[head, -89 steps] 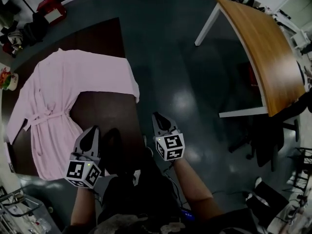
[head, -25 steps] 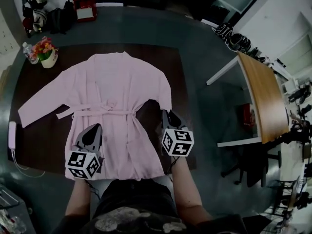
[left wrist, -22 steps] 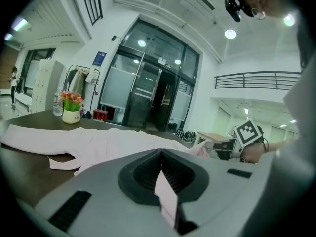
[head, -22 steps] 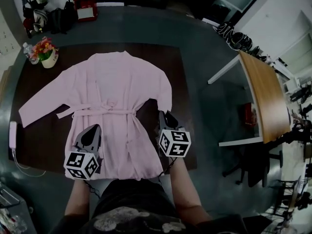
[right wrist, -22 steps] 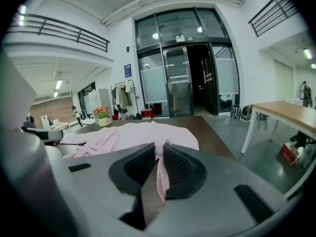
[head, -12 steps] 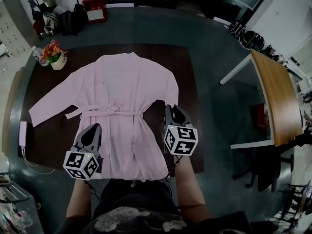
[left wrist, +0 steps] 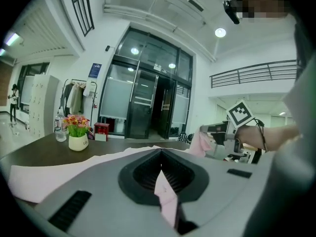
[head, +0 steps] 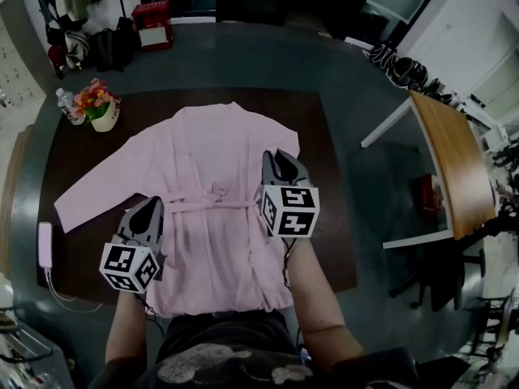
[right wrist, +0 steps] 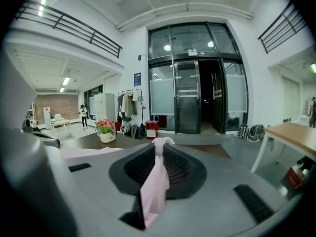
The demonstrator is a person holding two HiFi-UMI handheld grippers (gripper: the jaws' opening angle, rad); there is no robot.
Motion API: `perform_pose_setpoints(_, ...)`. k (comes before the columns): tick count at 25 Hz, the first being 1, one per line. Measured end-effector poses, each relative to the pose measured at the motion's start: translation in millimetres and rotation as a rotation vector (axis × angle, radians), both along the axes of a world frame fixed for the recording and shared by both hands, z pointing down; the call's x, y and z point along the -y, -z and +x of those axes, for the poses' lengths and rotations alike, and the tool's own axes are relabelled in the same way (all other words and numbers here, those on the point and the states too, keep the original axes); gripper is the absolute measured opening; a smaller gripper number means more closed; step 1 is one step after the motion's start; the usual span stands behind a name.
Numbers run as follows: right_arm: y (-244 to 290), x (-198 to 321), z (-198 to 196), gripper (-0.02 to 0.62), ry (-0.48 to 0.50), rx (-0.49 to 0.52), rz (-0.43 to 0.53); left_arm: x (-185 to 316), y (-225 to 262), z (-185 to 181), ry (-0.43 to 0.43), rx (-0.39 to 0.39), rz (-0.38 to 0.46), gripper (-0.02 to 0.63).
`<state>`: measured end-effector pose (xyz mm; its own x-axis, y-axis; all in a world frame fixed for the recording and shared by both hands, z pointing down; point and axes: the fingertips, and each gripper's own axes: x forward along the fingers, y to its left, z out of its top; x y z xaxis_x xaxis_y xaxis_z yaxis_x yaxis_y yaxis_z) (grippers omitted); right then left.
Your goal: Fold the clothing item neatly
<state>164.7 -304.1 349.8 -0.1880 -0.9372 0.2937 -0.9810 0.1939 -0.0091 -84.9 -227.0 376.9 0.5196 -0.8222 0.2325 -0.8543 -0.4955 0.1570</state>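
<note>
Nearest: person's forearms, one hand-held gripper each. Left hand-held gripper (head: 152, 209) sits low at the left edge of the robe's skirt, jaws fully together w/ a thin fold of pink cloth pinched betw. them (clear in left gripper view). Right hand-held gripper (head: 275, 159) is farther off and higher, by the right sleeve/shoulder, jaws a crack apart and clamped on a thicker bunch of the same pink cloth that hangs down from the tips.

Task item: the pink robe (head: 207, 156) lies face up on the dark desk (head: 328, 217), hem at the near edge, collar at the far side, belt (head: 212, 205) tied across the middle, left sleeve stretched out to the left and flat.

Change: a sec ago both grippers were near the hem, either side of the skirt, right sleeve lying beside the body. Now the right one has gone up and away w/ cloth in it; left barely moved. Prob. means the first fold is under way, i.e. right sleeve/side being lifted to bring it over the body. Nothing folded yet, so early in the task. Exactly which bit of the sleeve is held: can't tell, gripper covers it.

Farther: flower pot (head: 104, 113) and bottle (head: 68, 105) on the desk's far-left corner, well clear of the robe. Beyond, on the floor, a red box (head: 152, 24).
</note>
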Motion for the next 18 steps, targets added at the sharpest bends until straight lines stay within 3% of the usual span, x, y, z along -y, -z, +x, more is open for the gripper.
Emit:
perform_pose_setpoints(6,-53,33,-138,0.041,0.197,-0.193,-0.097,22,-15,-58,-0.016,-0.022,-0.025,0.01)
perform_pose_setpoints(10,-116,32,-194,0.041,0.254,-0.297,-0.213,26,-33,-86,-0.021,-0.03,-0.06,0.009)
perform_pose_setpoints(13,-152,22,-213,0.042,0.292,-0.29,-0.281,26,-49,-101,-0.019,-0.038,-0.097,0.011)
perform_pose_setpoints(16,-169,10,-224,0.106,0.339,-0.24,-0.335,26,-63,-109,-0.013,-0.045,-0.135,0.01)
perform_pose_setpoints(18,-167,2,-223,0.11,0.334,-0.2,-0.336,24,-67,-110,-0.011,-0.042,-0.148,0.011)
